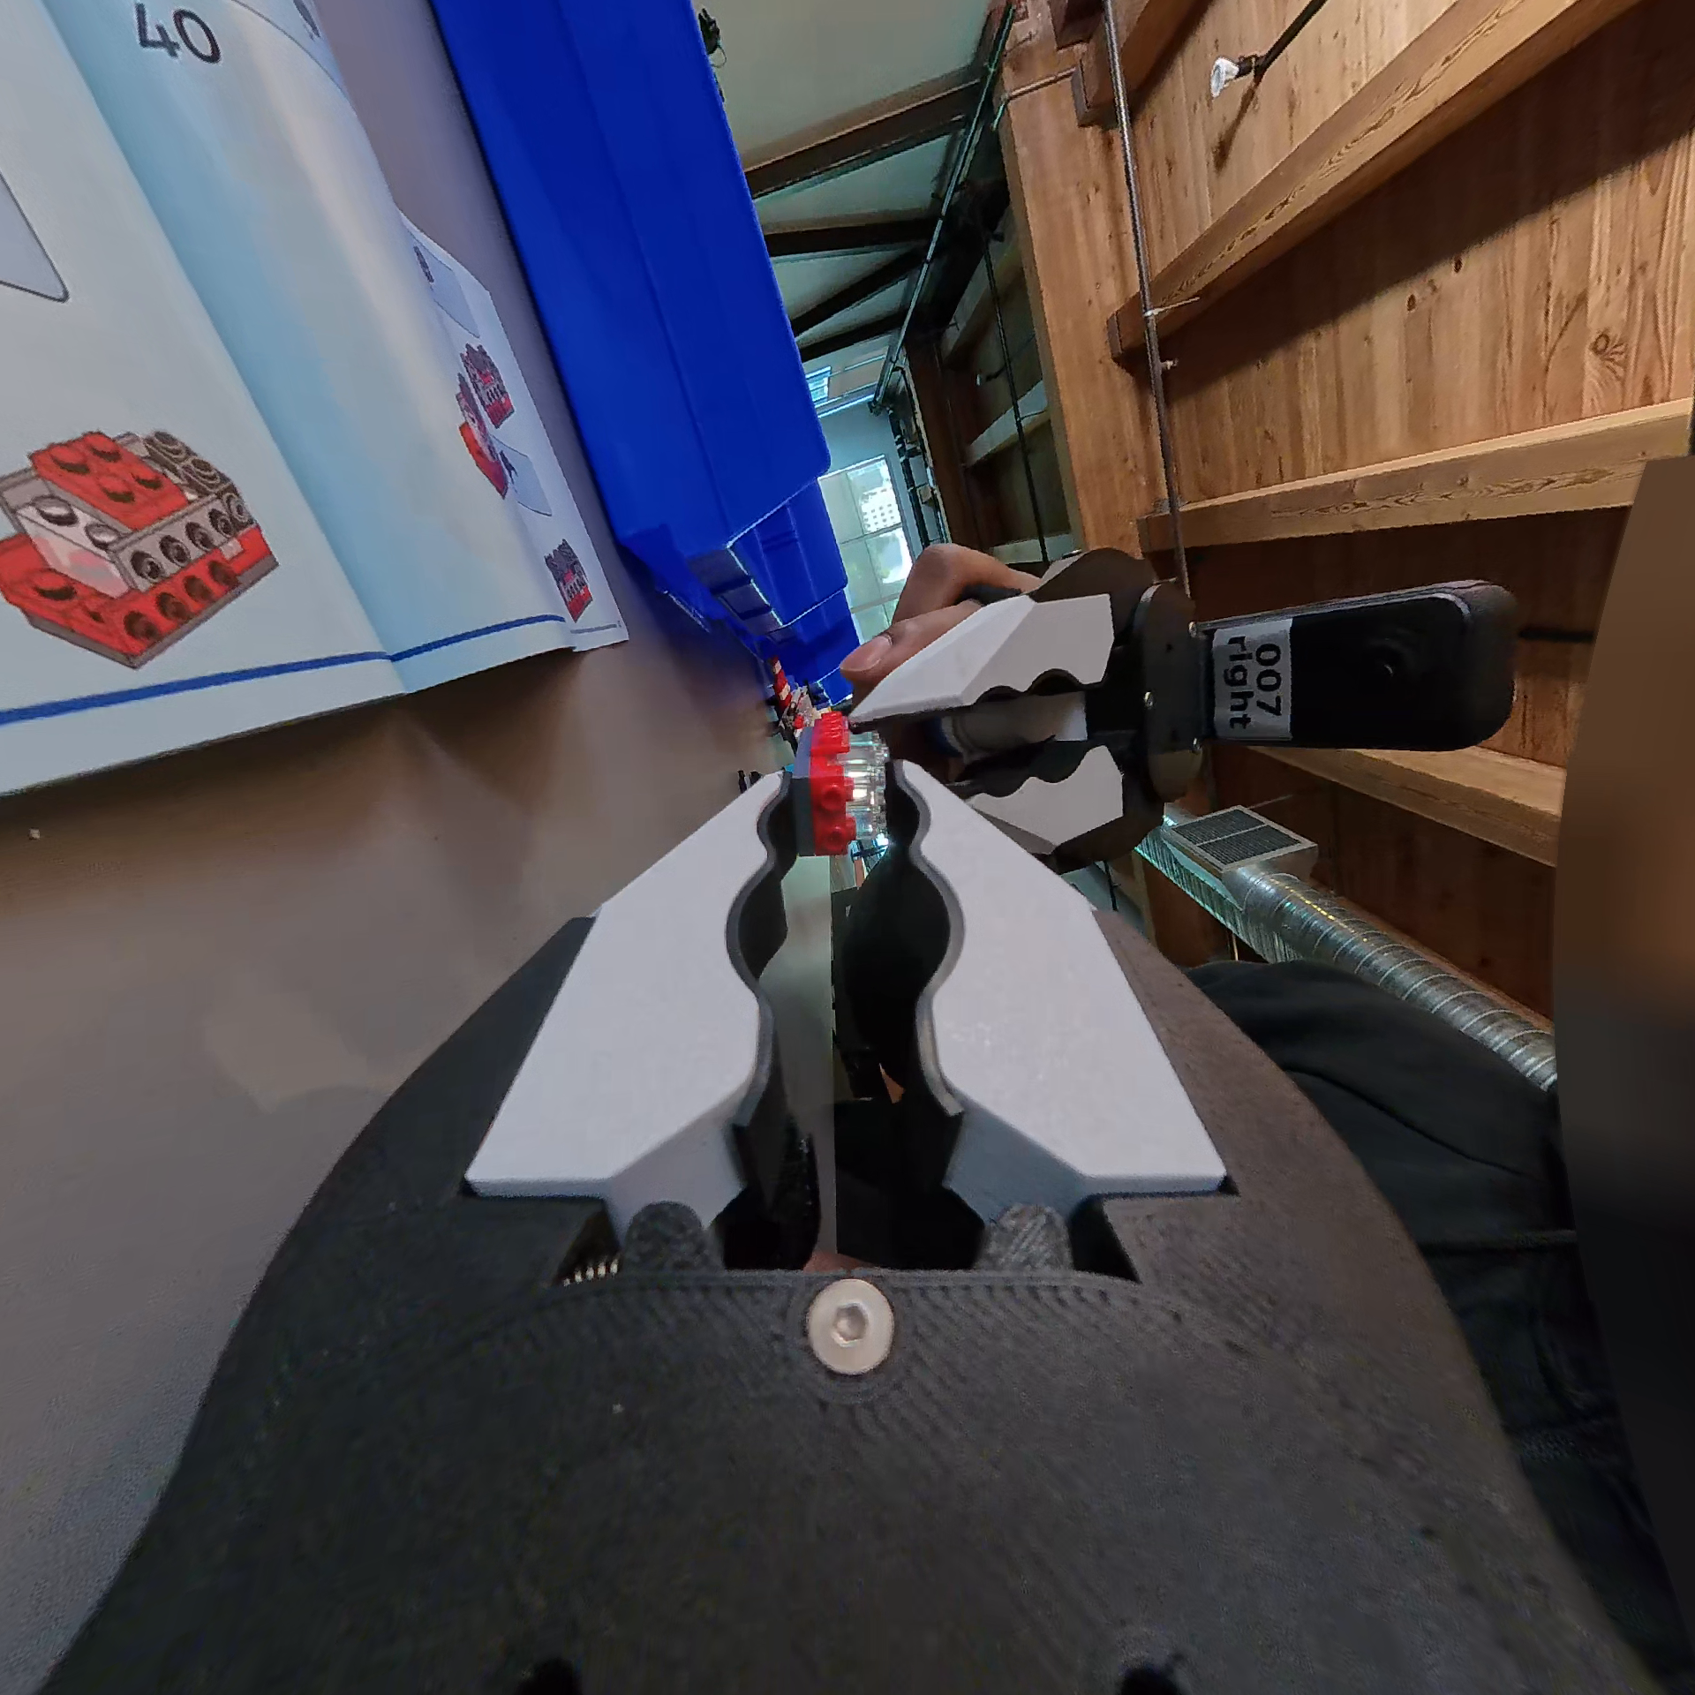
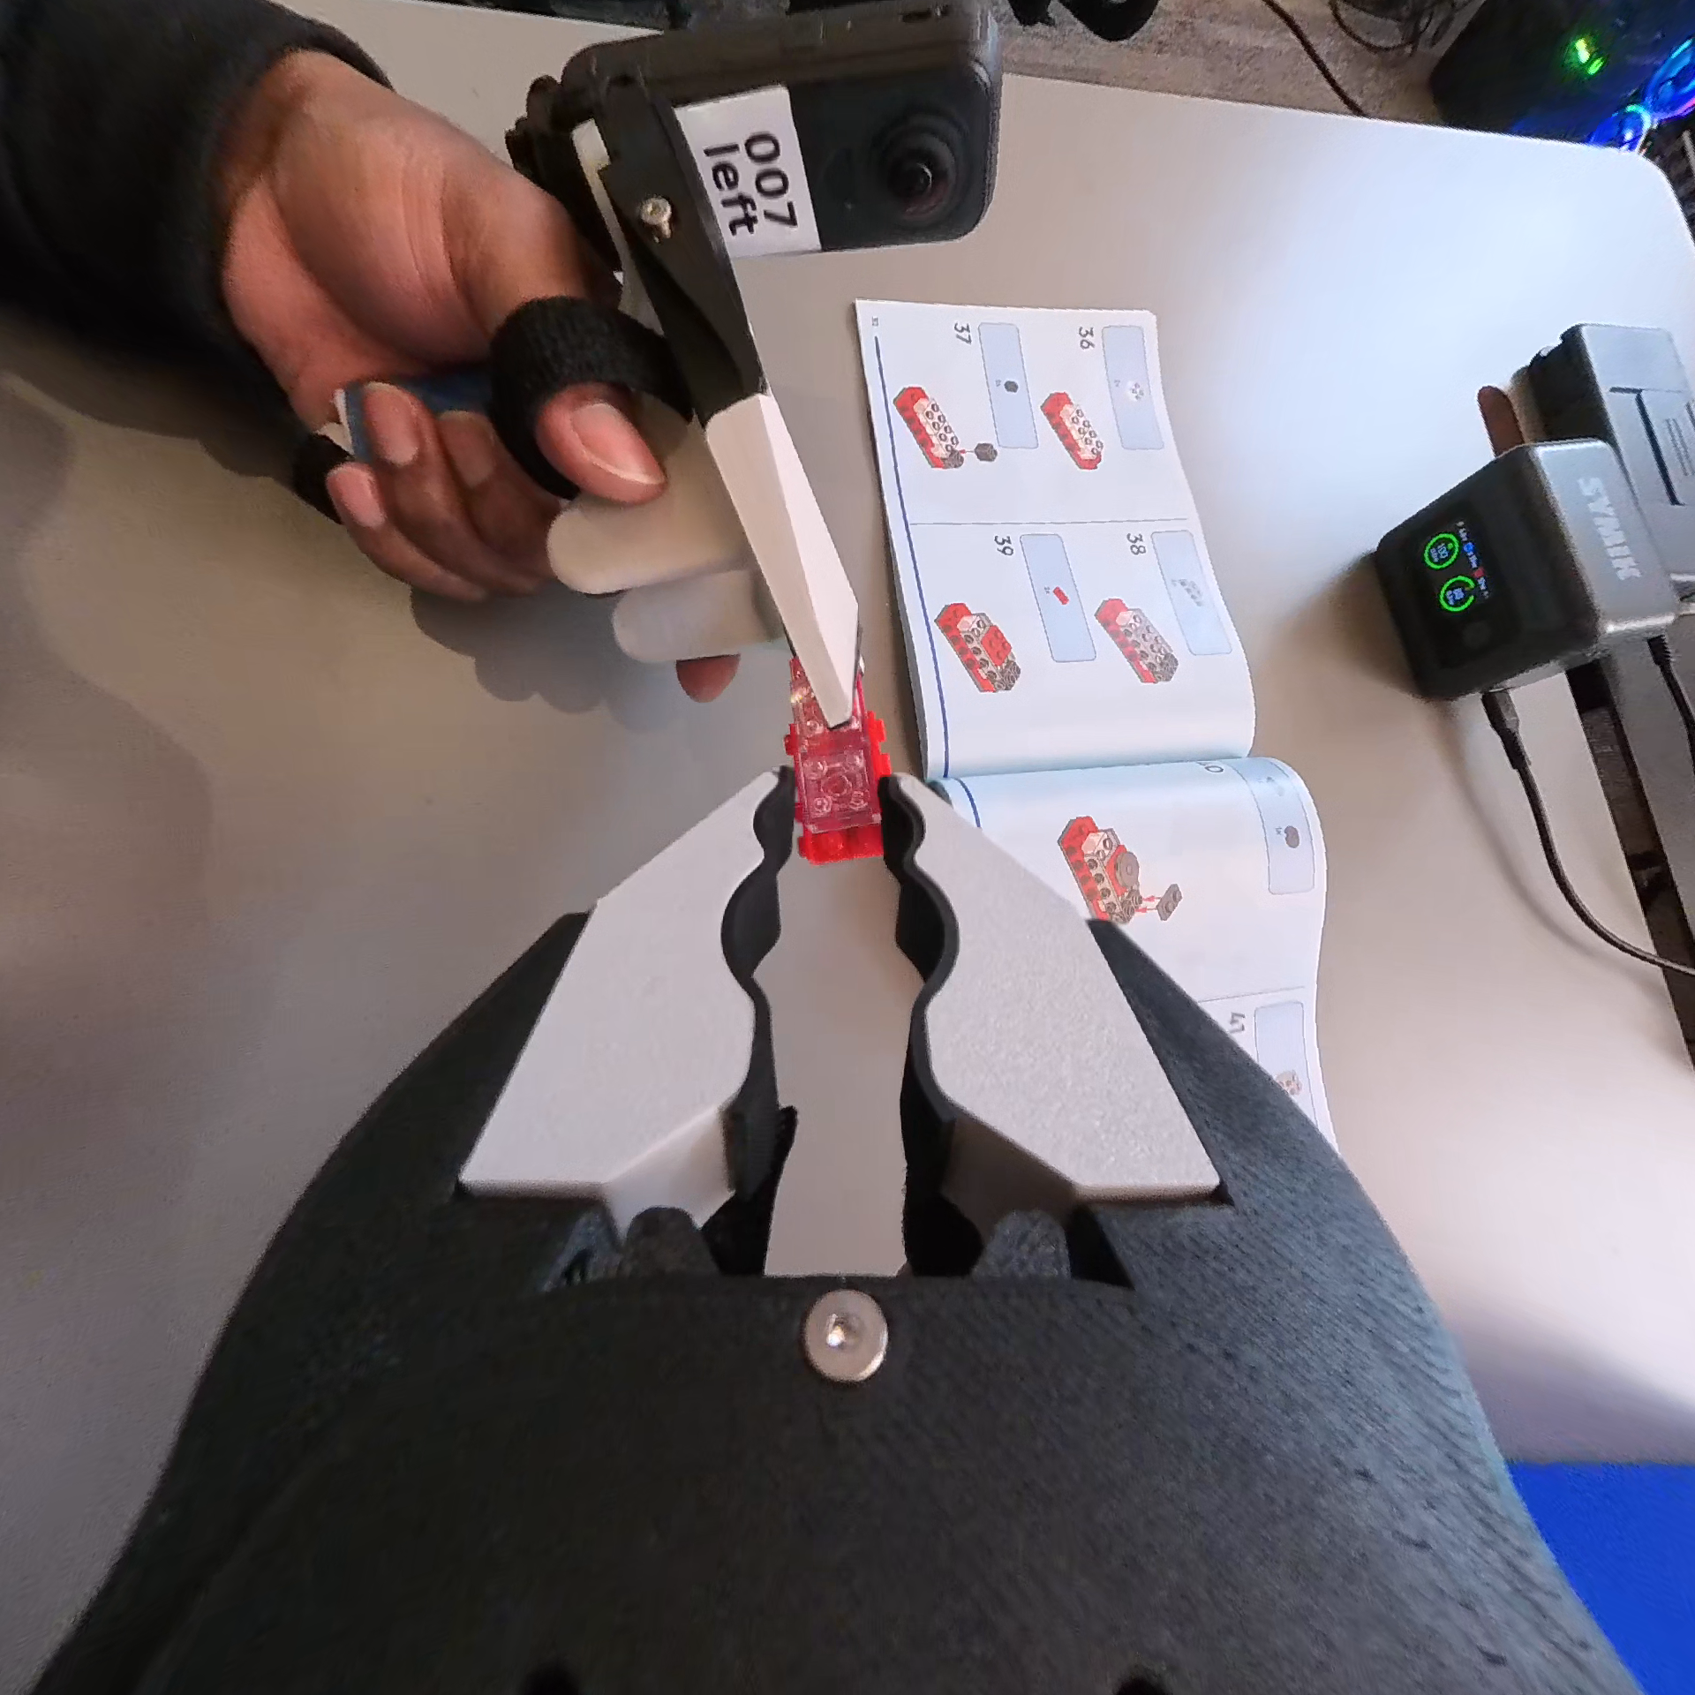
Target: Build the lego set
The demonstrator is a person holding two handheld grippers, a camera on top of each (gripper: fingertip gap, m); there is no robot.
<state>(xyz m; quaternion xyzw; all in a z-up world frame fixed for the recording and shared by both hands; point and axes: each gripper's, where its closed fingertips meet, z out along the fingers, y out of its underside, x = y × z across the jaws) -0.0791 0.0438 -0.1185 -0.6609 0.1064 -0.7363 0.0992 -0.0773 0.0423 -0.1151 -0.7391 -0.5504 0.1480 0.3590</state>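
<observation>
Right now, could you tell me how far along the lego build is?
Done: a small red and clear lego assembly exists. In hand: both the left tool and the right tool grip it above the table. Left: the open booklet shows further steps.

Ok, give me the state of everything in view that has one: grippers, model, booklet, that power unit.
left gripper: shut on the lego model
right gripper: shut on the lego model
lego model: held by both grippers, above the table
instruction booklet: open, flat on the table
power unit: screen lit, cable plugged in
</observation>
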